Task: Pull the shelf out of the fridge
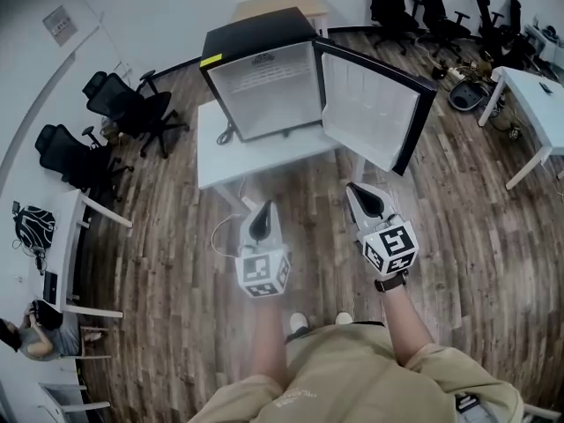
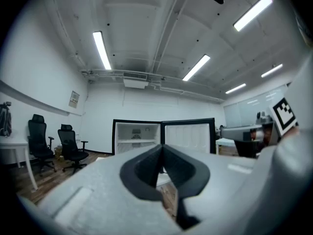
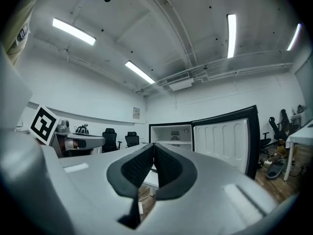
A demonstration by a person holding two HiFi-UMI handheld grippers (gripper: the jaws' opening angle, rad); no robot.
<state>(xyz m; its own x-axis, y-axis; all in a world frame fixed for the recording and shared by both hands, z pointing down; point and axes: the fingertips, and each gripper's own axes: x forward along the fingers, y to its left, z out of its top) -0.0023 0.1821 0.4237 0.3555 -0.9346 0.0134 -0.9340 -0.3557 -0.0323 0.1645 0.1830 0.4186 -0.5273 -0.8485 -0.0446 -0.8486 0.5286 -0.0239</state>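
Note:
A black mini fridge (image 1: 257,70) stands on a small white table (image 1: 220,152) with its door (image 1: 377,111) swung open to the right. Inside the white interior a shelf (image 2: 136,141) runs across at mid-height, also seen as the shelf (image 3: 171,142) in the right gripper view. My left gripper (image 1: 263,210) and right gripper (image 1: 358,190) hover side by side in front of the table, well short of the fridge. Both point toward it. The left gripper (image 2: 162,153) has its jaws together with nothing between them, and so does the right gripper (image 3: 154,153).
Black office chairs (image 1: 132,108) stand left of the table, and more chairs (image 1: 414,3) at the back right. A white desk (image 1: 538,104) is at the right, another desk (image 1: 75,254) at the left with a seated person (image 1: 31,333). A cable (image 1: 225,227) hangs below the table.

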